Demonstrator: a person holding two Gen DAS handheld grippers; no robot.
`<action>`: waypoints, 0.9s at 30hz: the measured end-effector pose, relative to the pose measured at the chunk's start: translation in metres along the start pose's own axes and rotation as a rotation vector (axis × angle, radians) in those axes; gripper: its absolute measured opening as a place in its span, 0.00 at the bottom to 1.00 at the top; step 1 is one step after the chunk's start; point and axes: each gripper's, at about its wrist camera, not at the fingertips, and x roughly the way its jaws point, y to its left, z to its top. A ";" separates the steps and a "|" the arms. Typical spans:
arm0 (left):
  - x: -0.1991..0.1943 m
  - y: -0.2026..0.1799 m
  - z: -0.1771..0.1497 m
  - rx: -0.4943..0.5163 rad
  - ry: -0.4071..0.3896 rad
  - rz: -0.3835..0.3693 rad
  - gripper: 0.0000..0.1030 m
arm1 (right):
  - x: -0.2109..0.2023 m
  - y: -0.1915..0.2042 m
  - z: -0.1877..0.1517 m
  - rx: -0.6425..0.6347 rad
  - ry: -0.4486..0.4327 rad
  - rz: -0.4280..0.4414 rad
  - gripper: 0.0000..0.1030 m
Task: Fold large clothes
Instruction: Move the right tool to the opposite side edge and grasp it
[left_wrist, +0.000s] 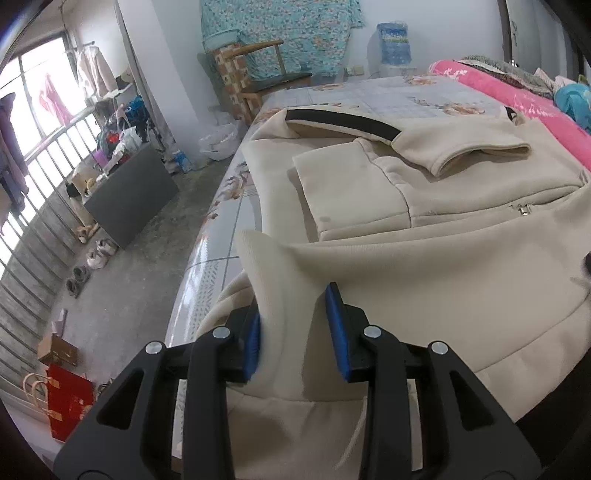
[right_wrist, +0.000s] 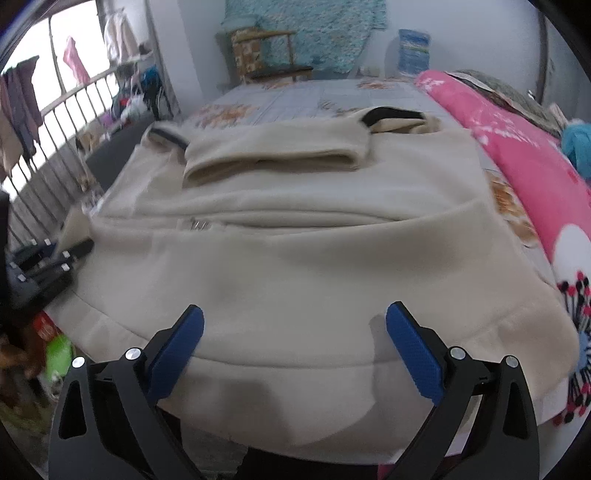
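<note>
Left gripper (left_wrist: 295, 332) is clamped on a bunched-up fold of the cream jacket (left_wrist: 424, 258) right at the bed's (left_wrist: 229, 236) near left edge, blue pads (left_wrist: 338, 332) pressing in on both sides of the fabric. The rest of the jacket lies spread across the bed, one sleeve (left_wrist: 461, 144) with a black stripe folded over the chest, zipper pull (left_wrist: 523, 209) showing mid-right. A pink blanket (left_wrist: 517, 99) runs along the bed's right edge, with a wooden chair (left_wrist: 258, 70) past the far end.
</note>
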 end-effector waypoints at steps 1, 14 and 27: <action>-0.001 -0.001 -0.001 0.006 -0.002 0.007 0.30 | -0.005 -0.006 0.000 0.010 -0.013 -0.003 0.93; 0.000 0.000 0.000 0.003 -0.003 0.008 0.29 | -0.023 -0.117 0.027 0.130 -0.066 -0.124 0.55; 0.000 0.000 0.000 0.002 -0.002 0.009 0.29 | -0.016 -0.108 0.022 0.075 -0.006 -0.053 0.49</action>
